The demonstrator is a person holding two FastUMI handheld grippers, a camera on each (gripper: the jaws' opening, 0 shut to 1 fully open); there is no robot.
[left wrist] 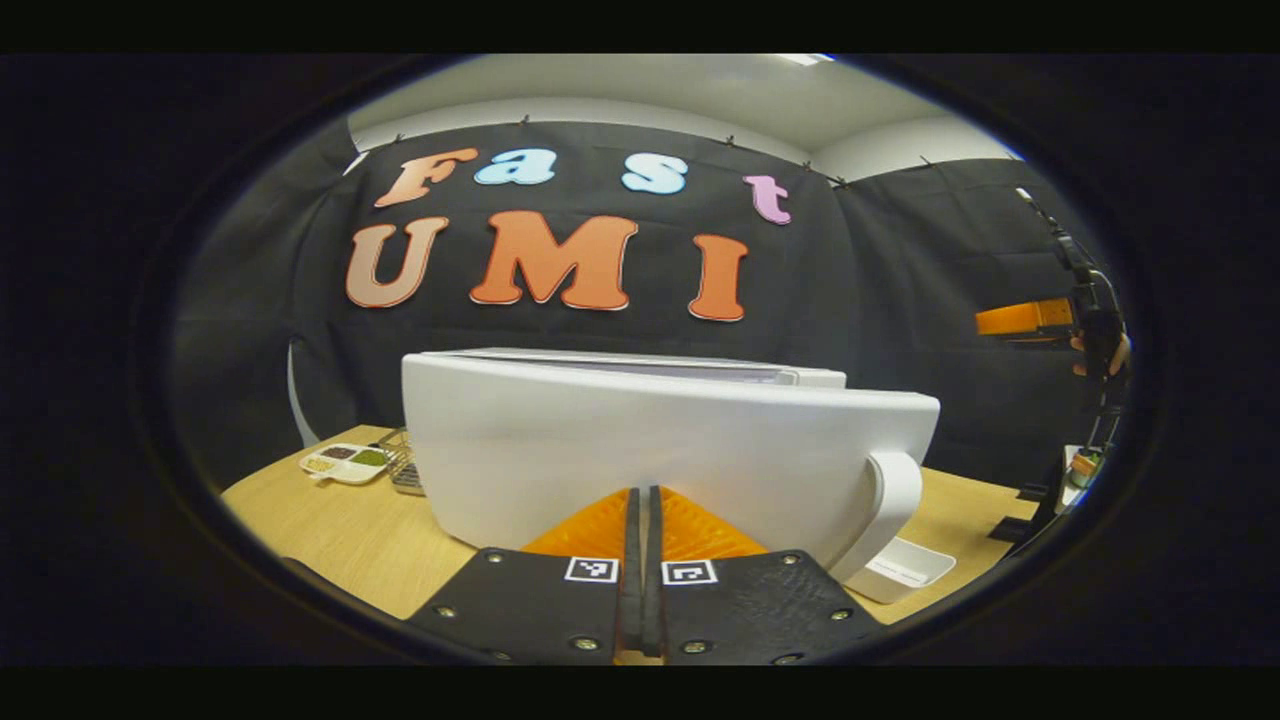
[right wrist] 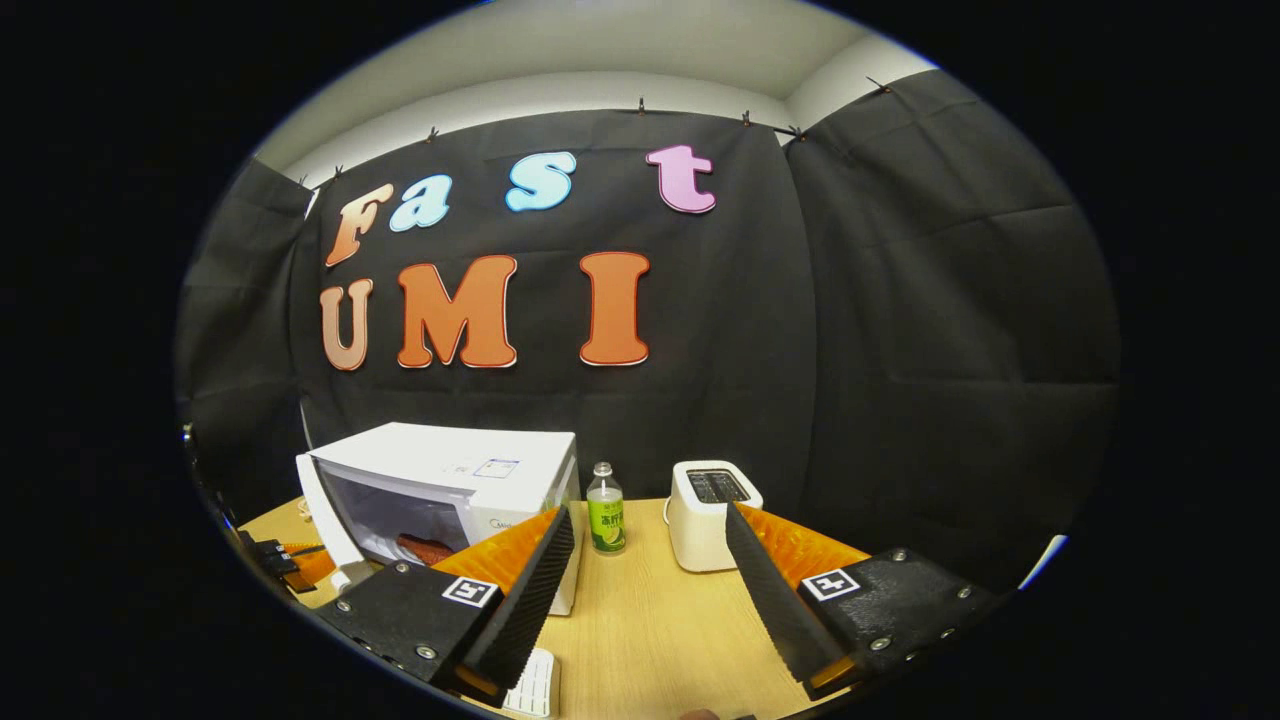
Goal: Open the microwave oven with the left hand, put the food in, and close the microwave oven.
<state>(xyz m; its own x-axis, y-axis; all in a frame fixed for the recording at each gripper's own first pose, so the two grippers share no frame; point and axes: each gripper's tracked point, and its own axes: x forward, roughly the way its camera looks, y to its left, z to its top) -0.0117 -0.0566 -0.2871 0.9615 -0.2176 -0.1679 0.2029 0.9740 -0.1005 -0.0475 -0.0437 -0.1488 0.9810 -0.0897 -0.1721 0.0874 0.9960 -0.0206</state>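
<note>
Left gripper view: left claw pressed together, empty, tips against the open microwave door; handle to their right; worktop.
Right gripper view: right claw spread, empty; microwave open, food inside; bottle, toaster beside.
</note>
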